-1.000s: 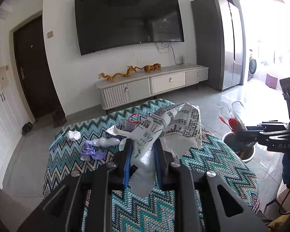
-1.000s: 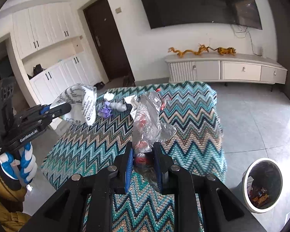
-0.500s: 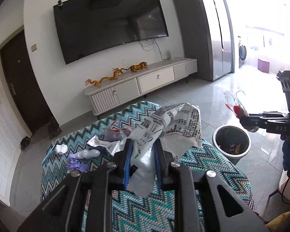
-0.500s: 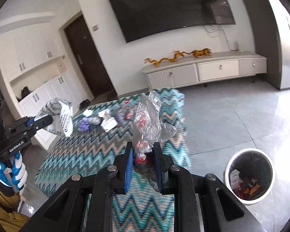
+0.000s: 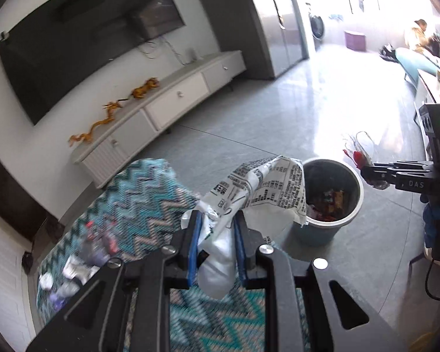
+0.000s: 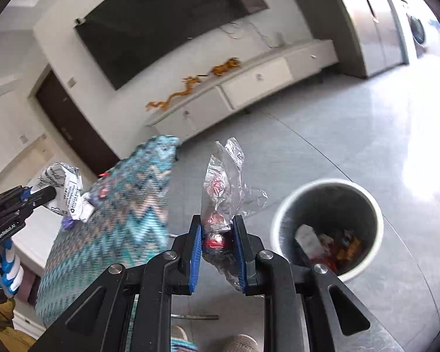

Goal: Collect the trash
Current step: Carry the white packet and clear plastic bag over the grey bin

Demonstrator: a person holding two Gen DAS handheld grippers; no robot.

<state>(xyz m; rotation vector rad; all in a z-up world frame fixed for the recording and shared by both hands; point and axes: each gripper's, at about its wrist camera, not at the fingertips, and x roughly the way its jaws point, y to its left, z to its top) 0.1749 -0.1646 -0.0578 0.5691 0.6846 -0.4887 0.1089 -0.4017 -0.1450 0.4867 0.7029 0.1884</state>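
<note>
My left gripper (image 5: 216, 220) is shut on a white wrapper with black print (image 5: 267, 187), held over the table's right end. Just beyond it on the floor stands the round trash bin (image 5: 331, 226), with wrappers inside. My right gripper (image 6: 217, 226) is shut on a clear plastic bag with red bits (image 6: 226, 182), above the floor between the table and the bin (image 6: 327, 228), which lies to its right. In the left wrist view the right gripper (image 5: 369, 173) hangs over the bin's far rim. The right wrist view shows the left gripper (image 6: 45, 193) at the far left.
The table under a teal zigzag cloth (image 5: 138, 199) bears several more scraps at its far left end (image 5: 82, 264). A white TV cabinet (image 5: 161, 111) stands along the wall under a dark screen. Glossy grey floor tiles surround the bin. Slippered feet (image 6: 240, 343) show at the bottom.
Both grippers swung right and downward, away from the table towards the bin, rolling as they went. The bin now looms larger and nearer in both views. Both grips are unchanged.
</note>
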